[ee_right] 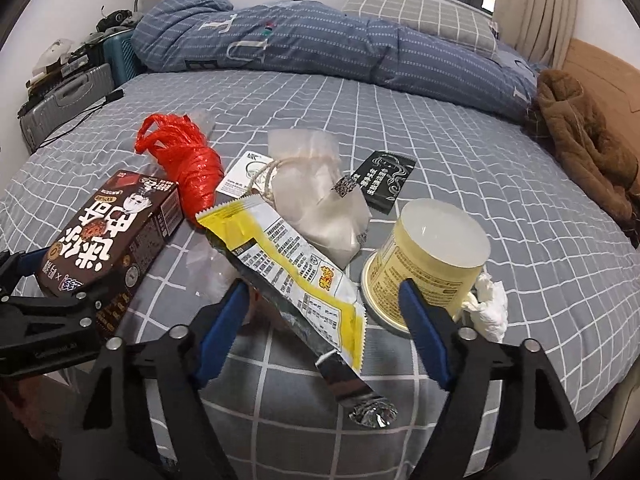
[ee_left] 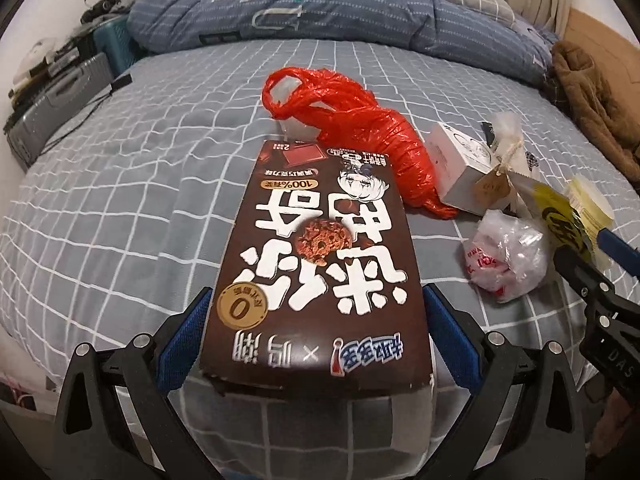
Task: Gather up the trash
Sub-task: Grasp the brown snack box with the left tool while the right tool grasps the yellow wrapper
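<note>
A brown cookie box [ee_left: 316, 264] lies on the bed between my left gripper's [ee_left: 316, 320] blue fingers, which press its two sides; it shows at the left of the right wrist view [ee_right: 112, 236] too. My right gripper [ee_right: 324, 308] is open, its fingers straddling a yellow snack wrapper [ee_right: 296, 268] without touching it. Around them lie a red plastic bag [ee_left: 360, 128], a white box [ee_left: 460, 168], a crumpled clear bag [ee_left: 508, 256], a yellow cup [ee_right: 432, 260] on its side, a frosted pouch [ee_right: 320, 200], a black sachet [ee_right: 386, 180] and a white tissue [ee_right: 486, 304].
All lies on a grey checked bed sheet [ee_left: 120, 200]. A rolled blue duvet [ee_right: 320, 44] lies at the back, a brown coat [ee_right: 584, 140] at the right. A grey suitcase [ee_left: 52, 108] and a black cable [ee_right: 80, 116] are at the bed's left edge.
</note>
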Available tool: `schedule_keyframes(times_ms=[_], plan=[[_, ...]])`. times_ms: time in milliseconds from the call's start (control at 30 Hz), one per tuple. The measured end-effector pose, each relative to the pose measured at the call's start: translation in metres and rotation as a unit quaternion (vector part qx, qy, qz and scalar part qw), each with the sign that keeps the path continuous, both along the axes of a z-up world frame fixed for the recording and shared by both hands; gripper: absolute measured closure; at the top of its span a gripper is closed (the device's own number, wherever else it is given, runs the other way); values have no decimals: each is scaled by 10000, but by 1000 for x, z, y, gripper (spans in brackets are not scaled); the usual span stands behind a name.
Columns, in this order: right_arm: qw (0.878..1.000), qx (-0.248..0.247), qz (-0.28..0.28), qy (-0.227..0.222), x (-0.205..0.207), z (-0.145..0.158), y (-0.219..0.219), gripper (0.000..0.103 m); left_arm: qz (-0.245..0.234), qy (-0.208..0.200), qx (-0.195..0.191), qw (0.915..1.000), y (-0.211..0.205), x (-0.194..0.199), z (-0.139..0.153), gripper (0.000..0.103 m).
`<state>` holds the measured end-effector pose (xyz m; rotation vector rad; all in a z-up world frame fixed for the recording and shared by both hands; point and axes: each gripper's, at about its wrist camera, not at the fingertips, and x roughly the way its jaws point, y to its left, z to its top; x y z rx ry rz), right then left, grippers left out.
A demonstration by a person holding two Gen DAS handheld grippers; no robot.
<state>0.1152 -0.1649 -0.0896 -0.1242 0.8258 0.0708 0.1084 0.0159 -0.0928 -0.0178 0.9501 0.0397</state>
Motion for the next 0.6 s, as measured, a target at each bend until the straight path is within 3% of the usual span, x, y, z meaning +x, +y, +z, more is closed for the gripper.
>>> schedule_keyframes(times_ms=[267, 433, 600], plan=[[9995, 273, -4, 166, 7, -9, -5, 59, 58, -21, -30, 10000, -1, 8, -7, 7], [9988, 425, 28, 234, 7, -10, -7, 83, 78, -45, 1, 10000, 1, 8, -7, 12], [9992, 354, 40, 190, 5, -9, -5, 93, 73, -20, -22, 10000, 1, 5, -6, 13]])
